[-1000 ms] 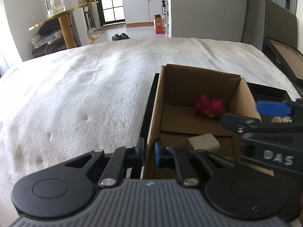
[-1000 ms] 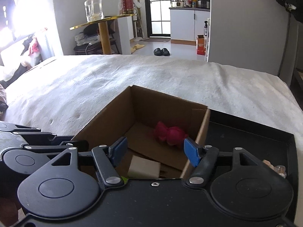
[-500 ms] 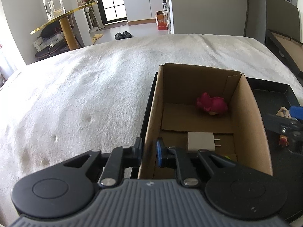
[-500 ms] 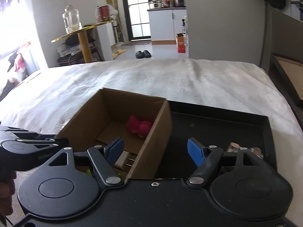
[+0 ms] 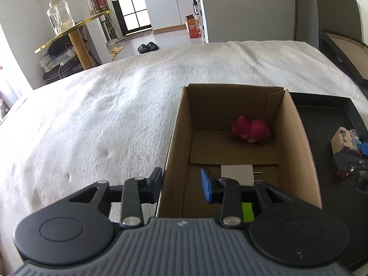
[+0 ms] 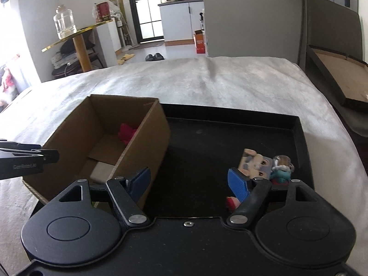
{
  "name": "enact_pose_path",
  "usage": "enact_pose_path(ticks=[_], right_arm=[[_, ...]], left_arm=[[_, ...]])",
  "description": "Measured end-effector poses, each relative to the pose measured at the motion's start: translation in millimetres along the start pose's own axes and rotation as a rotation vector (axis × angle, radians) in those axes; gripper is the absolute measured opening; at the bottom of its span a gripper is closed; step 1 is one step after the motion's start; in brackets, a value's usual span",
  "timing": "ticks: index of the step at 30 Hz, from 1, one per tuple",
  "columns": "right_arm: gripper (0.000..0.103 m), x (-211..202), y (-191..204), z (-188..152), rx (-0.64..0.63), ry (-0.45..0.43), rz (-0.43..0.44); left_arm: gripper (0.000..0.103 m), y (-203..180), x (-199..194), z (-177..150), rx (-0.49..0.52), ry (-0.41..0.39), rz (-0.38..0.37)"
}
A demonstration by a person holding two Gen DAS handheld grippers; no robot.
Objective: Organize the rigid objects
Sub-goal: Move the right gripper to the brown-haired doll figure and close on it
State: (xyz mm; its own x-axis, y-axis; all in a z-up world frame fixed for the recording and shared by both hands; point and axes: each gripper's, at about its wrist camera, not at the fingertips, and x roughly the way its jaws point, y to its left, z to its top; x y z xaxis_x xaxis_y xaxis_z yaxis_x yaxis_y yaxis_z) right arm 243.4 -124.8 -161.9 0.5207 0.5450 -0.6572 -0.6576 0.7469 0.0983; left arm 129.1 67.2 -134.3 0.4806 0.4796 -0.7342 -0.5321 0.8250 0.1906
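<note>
Presently: both grippers spread and empty; sorting part done.

The left gripper (image 5: 181,185) straddles the near-left wall of the cardboard box (image 5: 296,151), jaws apart and gripping nothing. The right gripper (image 6: 188,184) hangs wide over the black tray (image 6: 299,124), with the small figurines (image 6: 264,165) just past its right finger. In the box lie a pink toy (image 5: 250,130), a white plug adapter (image 5: 237,174) and a green piece (image 5: 248,211). Judgement: shift the right gripper rightward to centre one figurine between the pads, descend squarely, and close only when clear of its neighbours.
</note>
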Motion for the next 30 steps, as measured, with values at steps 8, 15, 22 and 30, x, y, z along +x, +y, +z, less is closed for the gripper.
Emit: enact_pose_path(ticks=[8,15,22,30], right_arm=[[0.078,6,-20,-6,0.036,0.026,-0.046],[0.087,16,-34,-14,0.069,0.057,-0.076],[0.093,27,-46,-22,0.104,0.087,-0.103],[0.095,47,-55,-30,0.123,0.125,-0.130]], left_arm=[[0.057,-12,-1,2,0.047,0.006,0.041],[0.068,-22,-1,2,0.082,0.008,0.064],[0.071,-30,1,3,0.106,0.016,0.079],[0.071,-34,3,4,0.118,0.027,0.101]])
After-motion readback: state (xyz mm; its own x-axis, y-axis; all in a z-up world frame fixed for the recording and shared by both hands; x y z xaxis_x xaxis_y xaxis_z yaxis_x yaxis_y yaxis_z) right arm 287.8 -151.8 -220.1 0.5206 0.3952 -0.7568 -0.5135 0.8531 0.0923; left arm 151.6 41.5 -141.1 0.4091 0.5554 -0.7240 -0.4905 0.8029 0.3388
